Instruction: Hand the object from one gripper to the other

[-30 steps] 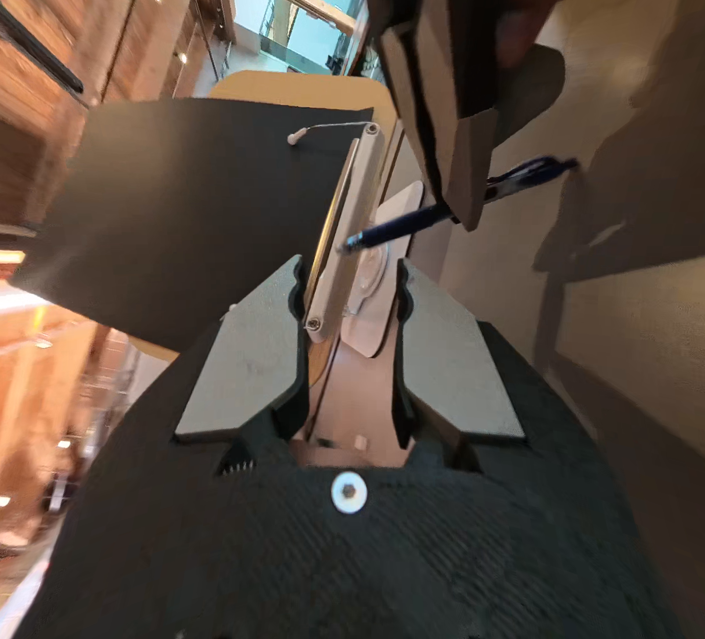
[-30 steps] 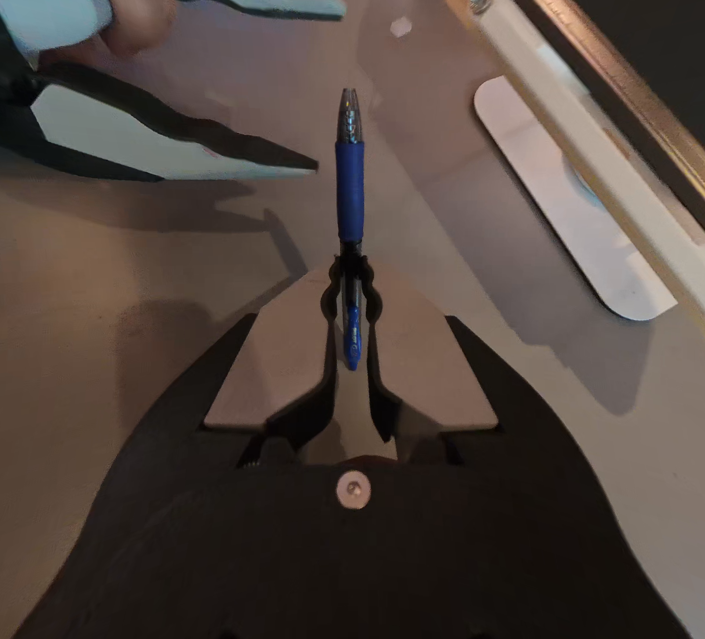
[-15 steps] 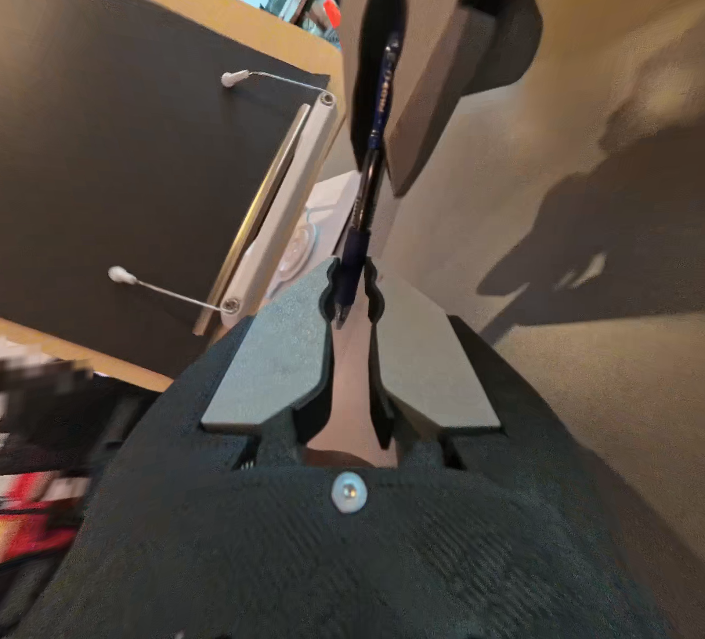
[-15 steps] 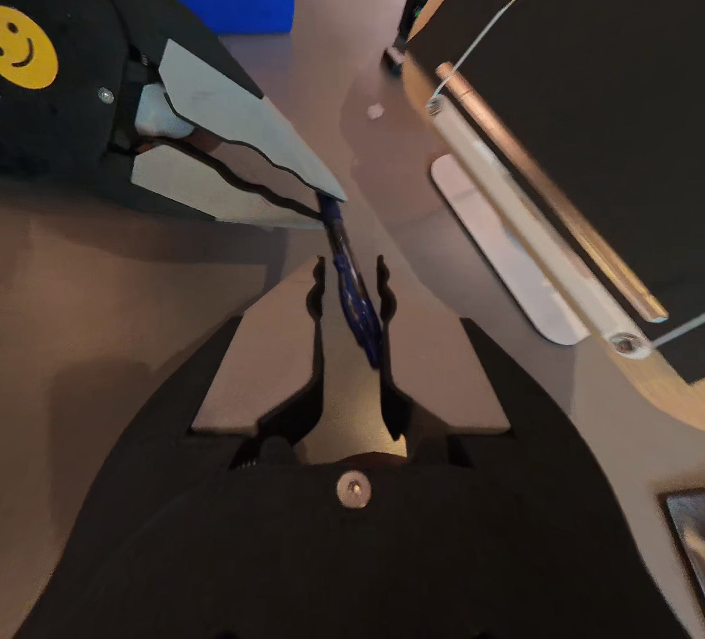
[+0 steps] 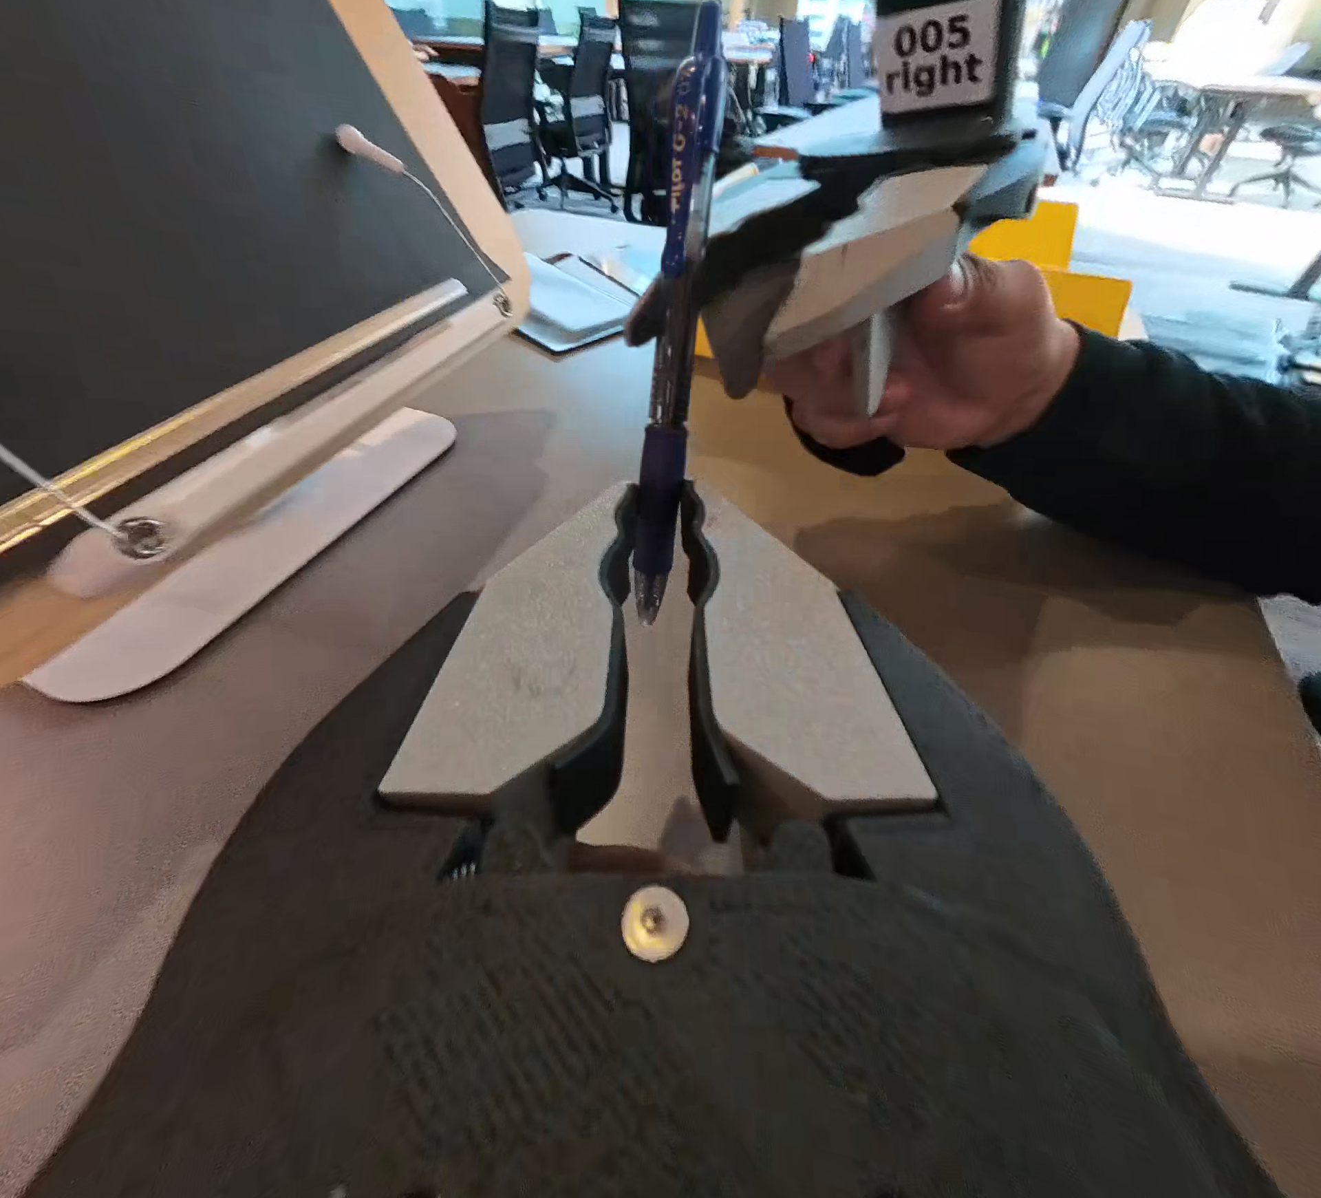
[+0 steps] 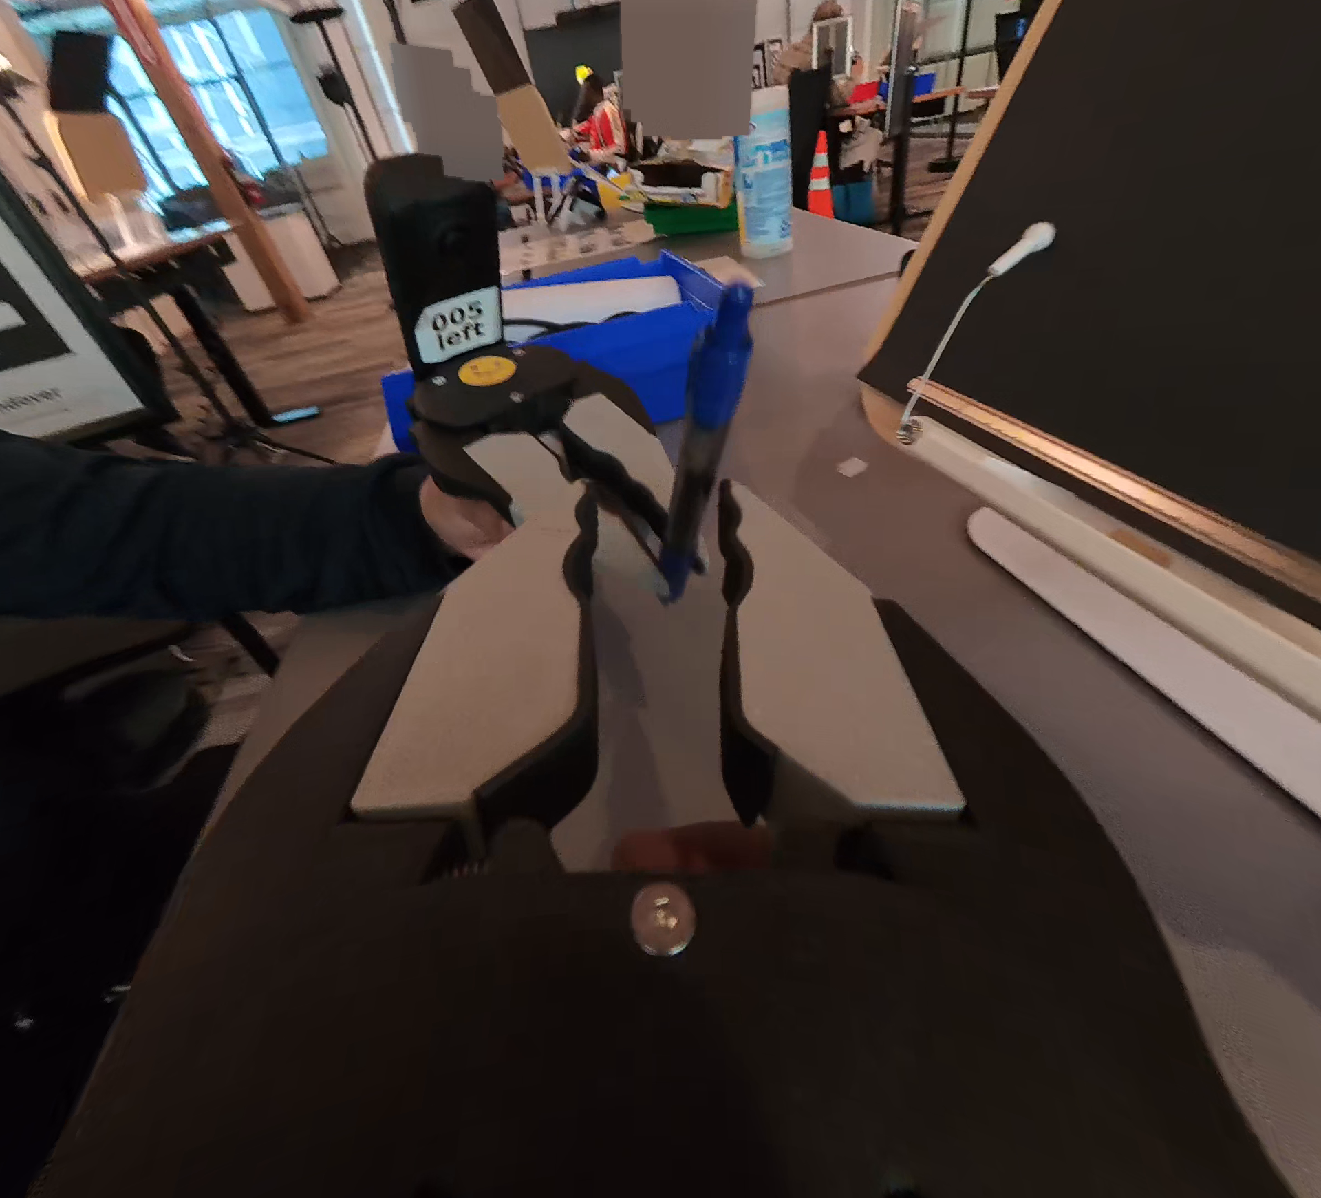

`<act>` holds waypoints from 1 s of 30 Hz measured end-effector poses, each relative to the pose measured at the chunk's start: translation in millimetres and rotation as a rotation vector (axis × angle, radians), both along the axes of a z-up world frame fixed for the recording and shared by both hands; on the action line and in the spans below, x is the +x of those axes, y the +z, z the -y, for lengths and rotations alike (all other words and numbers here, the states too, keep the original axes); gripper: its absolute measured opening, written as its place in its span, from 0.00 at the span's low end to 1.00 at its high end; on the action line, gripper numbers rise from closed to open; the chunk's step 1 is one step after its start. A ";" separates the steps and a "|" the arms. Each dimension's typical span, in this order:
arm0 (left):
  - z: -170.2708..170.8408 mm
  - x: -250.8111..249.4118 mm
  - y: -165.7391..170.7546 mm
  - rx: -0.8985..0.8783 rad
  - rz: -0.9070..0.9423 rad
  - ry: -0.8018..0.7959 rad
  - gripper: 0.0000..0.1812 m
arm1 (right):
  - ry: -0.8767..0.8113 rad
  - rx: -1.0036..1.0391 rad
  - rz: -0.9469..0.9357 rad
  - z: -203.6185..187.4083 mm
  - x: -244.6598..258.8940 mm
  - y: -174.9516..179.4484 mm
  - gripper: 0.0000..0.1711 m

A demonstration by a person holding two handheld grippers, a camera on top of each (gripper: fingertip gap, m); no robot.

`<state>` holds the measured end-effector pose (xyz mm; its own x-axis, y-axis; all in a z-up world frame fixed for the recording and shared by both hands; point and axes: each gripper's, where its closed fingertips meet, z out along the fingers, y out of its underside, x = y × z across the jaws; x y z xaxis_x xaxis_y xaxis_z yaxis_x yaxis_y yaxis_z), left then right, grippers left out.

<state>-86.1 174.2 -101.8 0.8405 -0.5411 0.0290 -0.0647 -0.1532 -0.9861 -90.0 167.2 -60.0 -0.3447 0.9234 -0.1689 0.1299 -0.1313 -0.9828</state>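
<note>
A blue pen (image 5: 675, 320) stands upright in the left wrist view. My left gripper (image 5: 657, 509) is shut on its dark blue rubber grip, tip pointing down between the fingers. My right gripper (image 5: 704, 298) reaches in from the right, held by a hand (image 5: 943, 363), with its fingers beside the pen's barrel. In the right wrist view my right gripper (image 6: 654, 520) is open, and the pen (image 6: 708, 420) rises in the gap near the right finger, without clear contact. The left gripper (image 6: 647, 534) comes in from the left and holds the pen's lower end.
A black board on a wooden stand with a white base (image 5: 214, 563) leans at the left of the brown table; it also shows in the right wrist view (image 6: 1144, 198). A blue bin (image 6: 615, 334) stands behind the left gripper. A yellow holder (image 5: 1022, 234) stands behind the right one. Tip to tip, the grippers are about 4 cm apart.
The pen has passed from the right gripper to the left. The left gripper closed on the pen's grip end, the right gripper opened, and both now tilt up so the pen stands upright.
</note>
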 end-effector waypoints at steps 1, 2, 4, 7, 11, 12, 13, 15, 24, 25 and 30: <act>0.3 3.5 -4.1 -0.011 -0.017 -0.013 0.05 | 0.012 -0.025 -0.001 2.1 -1.5 -0.4 0.14; 0.9 7.3 -7.0 -0.020 -0.023 -0.029 0.05 | 0.011 -0.031 0.002 1.5 -2.4 -1.9 0.05; 0.2 10.2 -12.4 -0.069 0.002 -0.037 0.05 | -0.013 0.002 0.022 -3.9 -2.6 -7.1 0.04; -1.8 6.0 -14.9 -0.120 0.066 -0.033 0.12 | -0.109 0.095 -0.014 -18.9 -0.6 -3.0 0.04; -1.7 1.3 -14.9 -0.184 0.168 -0.059 0.24 | -0.302 0.421 -0.020 -42.9 3.6 -3.6 0.04; -0.4 1.9 -12.7 -0.194 0.205 -0.077 0.25 | -0.348 0.544 -0.009 -47.8 4.1 -6.3 0.04; 2.1 3.7 -9.6 -0.208 0.251 -0.108 0.26 | -0.387 0.676 0.003 -51.7 4.6 -9.5 0.04; 6.9 5.9 -0.6 -0.234 0.365 -0.173 0.28 | -0.451 0.966 0.034 -57.5 4.7 -18.1 0.04; 16.8 7.9 11.4 -0.350 0.646 -0.342 0.33 | -0.465 1.654 0.051 -42.1 -10.2 -40.7 0.04; 16.8 8.9 9.7 -0.360 0.643 -0.342 0.33 | -0.465 1.674 0.041 -38.5 -11.7 -39.7 0.04; 18.1 20.5 -6.1 -0.400 0.541 -0.339 0.16 | -0.431 1.762 0.027 -22.0 -19.9 -45.9 0.04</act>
